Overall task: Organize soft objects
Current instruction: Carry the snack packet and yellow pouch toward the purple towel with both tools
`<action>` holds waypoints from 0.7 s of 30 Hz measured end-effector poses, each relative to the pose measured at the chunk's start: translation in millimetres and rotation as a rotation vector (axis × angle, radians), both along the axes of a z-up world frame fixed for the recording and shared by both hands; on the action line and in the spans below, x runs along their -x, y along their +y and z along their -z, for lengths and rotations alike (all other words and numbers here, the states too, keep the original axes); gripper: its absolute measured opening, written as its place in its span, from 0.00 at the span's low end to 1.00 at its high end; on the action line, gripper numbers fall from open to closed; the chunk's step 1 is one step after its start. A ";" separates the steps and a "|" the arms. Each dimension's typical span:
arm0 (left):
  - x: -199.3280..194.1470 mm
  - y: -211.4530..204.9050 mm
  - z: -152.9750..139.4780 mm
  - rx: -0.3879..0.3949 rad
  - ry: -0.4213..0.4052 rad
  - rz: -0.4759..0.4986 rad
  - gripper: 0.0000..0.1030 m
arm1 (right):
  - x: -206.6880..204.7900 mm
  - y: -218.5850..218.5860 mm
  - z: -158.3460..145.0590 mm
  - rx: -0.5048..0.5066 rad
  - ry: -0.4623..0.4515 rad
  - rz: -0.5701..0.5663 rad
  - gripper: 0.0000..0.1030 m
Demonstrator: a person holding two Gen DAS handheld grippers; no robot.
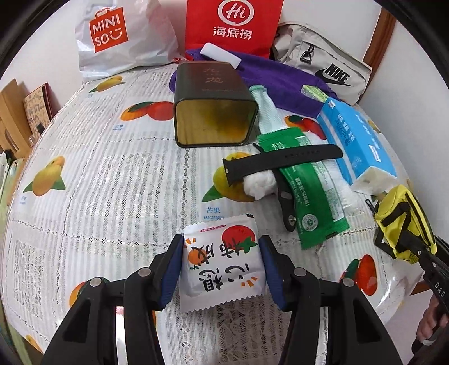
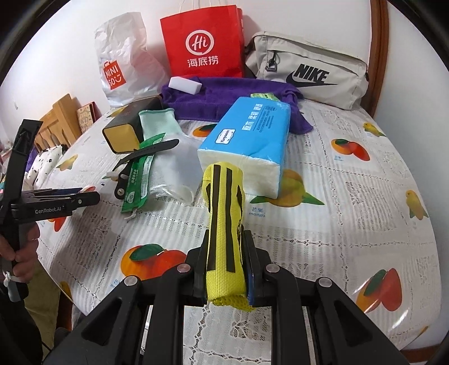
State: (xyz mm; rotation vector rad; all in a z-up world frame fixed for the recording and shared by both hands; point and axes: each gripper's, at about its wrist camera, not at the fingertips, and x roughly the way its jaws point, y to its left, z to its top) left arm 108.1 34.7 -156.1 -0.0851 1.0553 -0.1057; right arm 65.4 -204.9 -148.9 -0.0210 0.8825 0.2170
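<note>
- MINISO bag (image 1: 112, 39): white, far left of the tin, against the wall behind it.
- Worktop (image 1: 98, 174): round, fruit-print cover w/ clear plastic over it.
- Tin (image 1: 213, 104): dark, rectangular, lying on its side, gold-lined mouth facing us. Landmark for the rest.
- Left tool (image 1: 221, 266): near side of the tin, clenched on a white snack packet (image 1: 223, 261) w/ orange-fruit print; blue pads press both its sides. Packet sits well apart from the tin, toward us.
- Red Hi bag (image 1: 233, 22): upright behind the tin; purple cloth (image 1: 280, 81) spread just behind & right of it, white block (image 1: 220, 54) on the cloth.
- Green sachet (image 1: 306, 182): right of the tin, black watch strap (image 1: 283, 160) lying across it.
- Blue tissue pack (image 2: 247, 146): further right of the tin.
- Grey Nike pouch (image 2: 308, 70): far right, behind the tissue pack, at the wall.
- Right tool (image 2: 224, 269): well right of the tin, gripping a yellow fabric piece (image 2: 224, 224) w/ black stripes, held off the worktop, its far end in front of the tissue pack.
</note>
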 end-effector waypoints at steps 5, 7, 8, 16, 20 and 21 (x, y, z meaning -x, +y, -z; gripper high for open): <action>1.3 -3.3 -11.3 -0.009 -0.014 0.005 0.50 | 1.4 -4.7 -4.1 -0.022 -0.005 -0.002 0.17; 0.9 -4.5 -15.3 -0.012 -0.018 0.004 0.50 | 1.1 -4.1 -5.8 -0.027 -0.005 -0.009 0.16; 0.7 -4.9 -18.2 -0.012 -0.020 0.003 0.50 | 1.3 -3.6 -6.6 -0.027 -0.007 -0.014 0.16; -1.6 -4.2 -38.5 -0.006 -0.050 -0.003 0.50 | 4.4 -1.3 -21.1 -0.035 -0.027 -0.037 0.16; -6.3 -3.9 -46.9 0.011 -0.059 -0.007 0.50 | 0.9 -2.7 -30.0 -0.040 -0.036 -0.041 0.16; -7.5 -3.6 -49.1 0.013 -0.062 -0.007 0.50 | -0.1 -3.0 -32.9 -0.042 -0.042 -0.041 0.16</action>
